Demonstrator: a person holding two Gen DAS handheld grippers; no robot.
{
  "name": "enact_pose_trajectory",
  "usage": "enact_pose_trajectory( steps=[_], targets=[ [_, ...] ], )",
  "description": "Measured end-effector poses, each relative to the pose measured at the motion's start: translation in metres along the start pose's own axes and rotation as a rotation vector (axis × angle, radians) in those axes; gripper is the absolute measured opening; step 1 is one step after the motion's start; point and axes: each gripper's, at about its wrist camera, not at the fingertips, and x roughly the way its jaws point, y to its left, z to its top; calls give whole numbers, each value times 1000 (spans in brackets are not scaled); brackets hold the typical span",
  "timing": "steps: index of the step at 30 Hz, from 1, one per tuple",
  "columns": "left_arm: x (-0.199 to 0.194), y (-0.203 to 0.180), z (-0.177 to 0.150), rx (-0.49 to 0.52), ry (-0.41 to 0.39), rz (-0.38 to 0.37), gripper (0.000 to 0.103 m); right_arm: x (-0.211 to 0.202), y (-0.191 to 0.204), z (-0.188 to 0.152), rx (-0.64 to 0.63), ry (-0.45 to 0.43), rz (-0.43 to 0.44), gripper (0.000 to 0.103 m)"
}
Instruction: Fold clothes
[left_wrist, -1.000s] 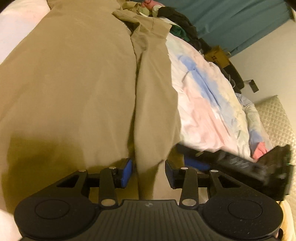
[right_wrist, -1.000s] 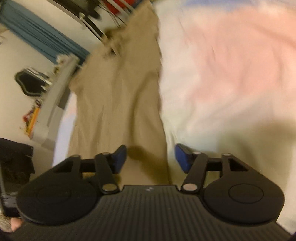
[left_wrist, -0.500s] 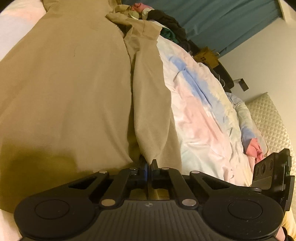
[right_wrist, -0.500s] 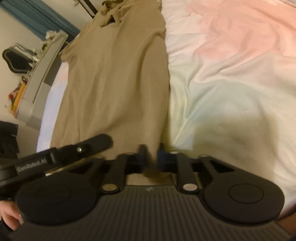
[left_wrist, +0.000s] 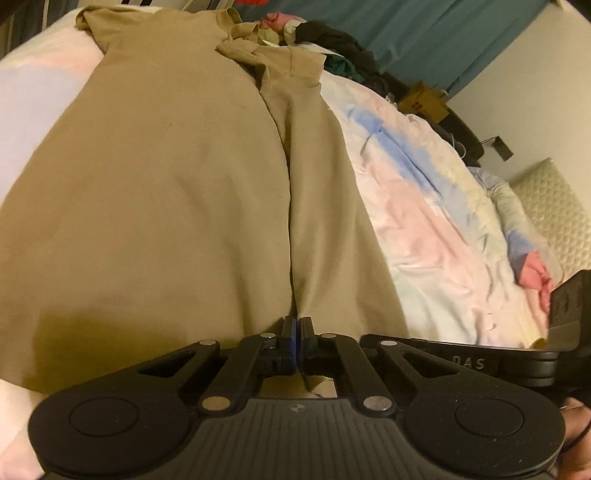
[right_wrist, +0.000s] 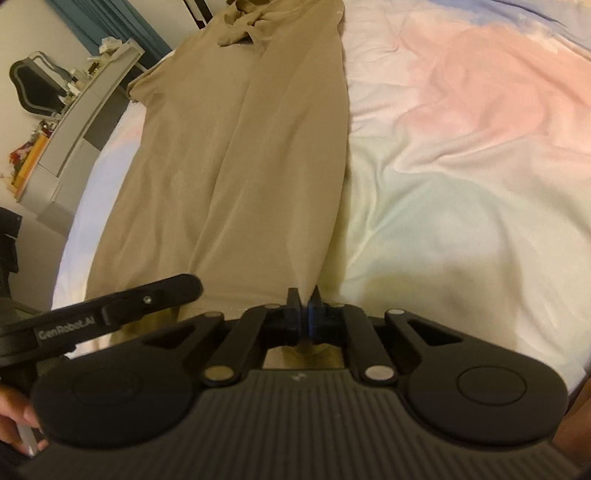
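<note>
khaki cloth was what both of your tools had hold of — the shirt lay lengthwise on the bed, collar at the far end, hem nearest you. your left gripper was clenched on a pinch of the hem, right where a long crease ran up the shirt toward the collar. your right gripper was likewise clamped, biting the hem at the corner on the shirt's edge next to the bare sheet. i'd judge you took those two points so the side panel between them could be lifted as one strip and laid over the body; gripping at the hem gives you the whole length to swing.

the shirt looked soft and thin, a plain tan knit with no print. one long side was already turned in, a narrow band lying on the wider body, its sleeve bunched near the collar. the cloth rose in a small tent at each pinch and lay mostly flat beyond, with shallow ripples only. its left edge reached close to the side of the bed, the right edge stopped short of the pastel sheet's pink and blue patches. a heap of dark clothes sat past the collar — well clear of your work.
</note>
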Motion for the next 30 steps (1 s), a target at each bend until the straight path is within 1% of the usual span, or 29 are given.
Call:
enact_pose_trajectory(
  steps=[1,2,3,4,5,6,7,8,9,10,11,12,13,15,17,20,23,25,28,29,30],
  targets=[
    [-3,-1,0,11,-11,14,8,-2,0,0,-3,-5,-1,8],
    [-5,-3,0,21,-24,29,16,-5,3,-1,-10,-19,-5,9],
    [-8,-5,1,29,-43,43,18,-8,5,-1,-17,-35,-9,9],
    [-12,-8,2,36,-64,57,26,-13,9,-3,-30,-55,-13,10],
    [-15,-10,3,44,-84,71,38,-18,10,-3,-37,-78,-11,10],
    [-18,-12,4,51,-105,85,44,-23,12,-4,-44,-101,-10,11],
    [-21,-15,5,58,-126,99,54,-28,13,-4,-51,-124,-8,11],
    [-25,-17,6,70,-153,118,58,-31,14,-4,-55,-146,-4,14],
    [-30,-21,7,82,-178,130,60,-35,14,-5,-59,-169,0,25],
    [-34,-25,8,93,-202,140,67,-40,15,-5,-67,-202,2,36],
    [-38,-28,8,96,-224,148,75,-45,16,-6,-76,-235,3,60],
    [-41,-31,8,101,-249,160,79,-48,20,-6,-89,-268,-4,77],
    [-46,-35,8,109,-274,173,82,-51,24,-6,-102,-301,-12,82],
    [-54,-43,4,136,-319,190,84,-58,29,-9,-138,-364,-23,80],
    [-62,-50,1,166,-364,206,92,-62,32,-9,-158,-408,-21,80],
    [-64,-69,2,213,-425,230,96,-73,35,-10,-184,-480,-28,80],
    [-74,-82,9,244,-483,254,97,-84,38,-8,-203,-548,-36,80],
    [-84,-89,21,266,-518,274,97,-92,38,-2,-215,-587,-39,80],
    [-101,-102,53,304,-566,329,98,-107,39,16,-237,-643,-44,80],
    [-106,-104,64,304,-580,330,101,-111,41,26,-251,-652,-50,80],
    [-110,-105,76,304,-590,326,101,-114,43,36,-266,-661,-57,80]
  ],
)
